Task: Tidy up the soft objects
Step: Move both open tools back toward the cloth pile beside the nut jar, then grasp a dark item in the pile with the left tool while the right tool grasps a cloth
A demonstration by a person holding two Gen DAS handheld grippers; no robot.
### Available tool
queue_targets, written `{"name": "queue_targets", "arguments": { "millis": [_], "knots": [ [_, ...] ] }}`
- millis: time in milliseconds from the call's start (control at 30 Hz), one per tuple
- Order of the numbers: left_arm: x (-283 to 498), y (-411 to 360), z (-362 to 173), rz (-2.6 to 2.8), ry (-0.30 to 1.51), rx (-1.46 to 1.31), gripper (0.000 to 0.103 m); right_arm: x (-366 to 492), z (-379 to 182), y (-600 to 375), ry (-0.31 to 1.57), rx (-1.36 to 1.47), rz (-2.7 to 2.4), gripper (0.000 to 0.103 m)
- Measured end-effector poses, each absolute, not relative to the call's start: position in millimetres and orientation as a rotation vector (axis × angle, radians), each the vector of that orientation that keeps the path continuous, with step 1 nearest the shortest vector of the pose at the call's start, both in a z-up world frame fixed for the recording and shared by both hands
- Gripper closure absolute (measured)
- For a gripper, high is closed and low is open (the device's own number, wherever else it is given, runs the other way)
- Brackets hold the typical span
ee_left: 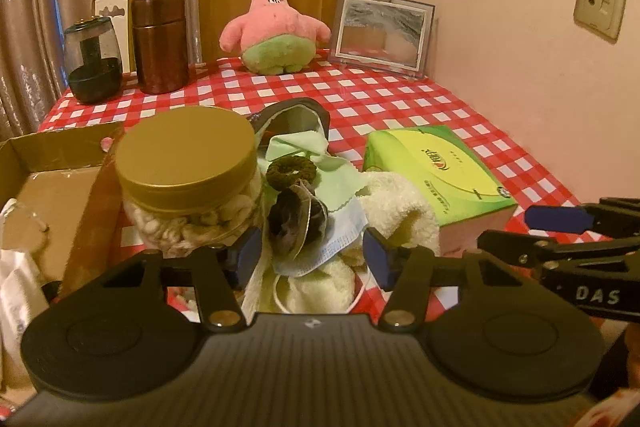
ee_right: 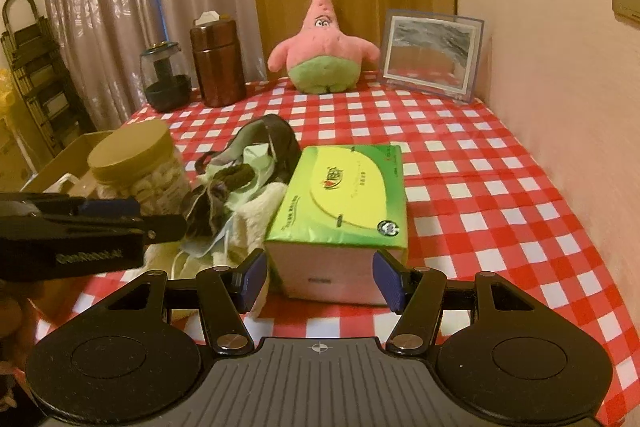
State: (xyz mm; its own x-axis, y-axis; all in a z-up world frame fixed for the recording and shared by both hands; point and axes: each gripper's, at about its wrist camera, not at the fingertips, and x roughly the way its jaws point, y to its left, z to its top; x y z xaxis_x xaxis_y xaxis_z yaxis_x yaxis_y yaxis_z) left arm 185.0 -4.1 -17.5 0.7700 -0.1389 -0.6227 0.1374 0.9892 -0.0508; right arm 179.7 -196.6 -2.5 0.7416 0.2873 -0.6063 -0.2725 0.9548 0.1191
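A heap of soft things lies on the checked tablecloth: a blue face mask [ee_left: 336,239], a cream fluffy towel [ee_left: 400,211], a green cloth [ee_left: 296,151], a dark knitted ring [ee_left: 291,171] and a dark pouch [ee_left: 304,115]. My left gripper [ee_left: 312,259] is open, its blue pads on either side of the mask and towel. The heap also shows in the right wrist view [ee_right: 240,195]. My right gripper [ee_right: 320,283] is open, its pads flanking the near end of the green tissue box [ee_right: 344,195]. A pink plush star [ee_left: 276,27] sits at the back.
A gold-lidded jar [ee_left: 188,171] stands left of the heap, next to an open cardboard box [ee_left: 52,183]. A brown canister [ee_left: 158,43], a dark glass jar [ee_left: 93,61] and a picture frame [ee_left: 382,33] stand at the back. The wall is on the right.
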Motion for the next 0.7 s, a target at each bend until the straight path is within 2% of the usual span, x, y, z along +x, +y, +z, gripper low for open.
{"name": "queue_targets", "arguments": {
  "millis": [67,133,267,467,700],
  "knots": [
    [192,-9,-23,-0.146,0.674,0.005,0.053,184,-4,-199,0.670,0.026,0.301,0.045],
    [199,-13,-29,-0.145,0.679,0.006,0.056,187,-6,-200,0.678,0.034,0.295,0.057],
    [210,-21,-38,-0.127,0.672,0.032,0.058,190,-10,-202,0.693,0.036,0.285,0.060],
    [224,-30,-49,-0.068,0.660,0.082,0.064,193,-13,-207,0.703,0.054,0.263,0.061],
    [234,-38,-57,-0.042,0.659,0.151,0.087,194,-12,-208,0.703,0.058,0.258,0.061]
  ]
}}
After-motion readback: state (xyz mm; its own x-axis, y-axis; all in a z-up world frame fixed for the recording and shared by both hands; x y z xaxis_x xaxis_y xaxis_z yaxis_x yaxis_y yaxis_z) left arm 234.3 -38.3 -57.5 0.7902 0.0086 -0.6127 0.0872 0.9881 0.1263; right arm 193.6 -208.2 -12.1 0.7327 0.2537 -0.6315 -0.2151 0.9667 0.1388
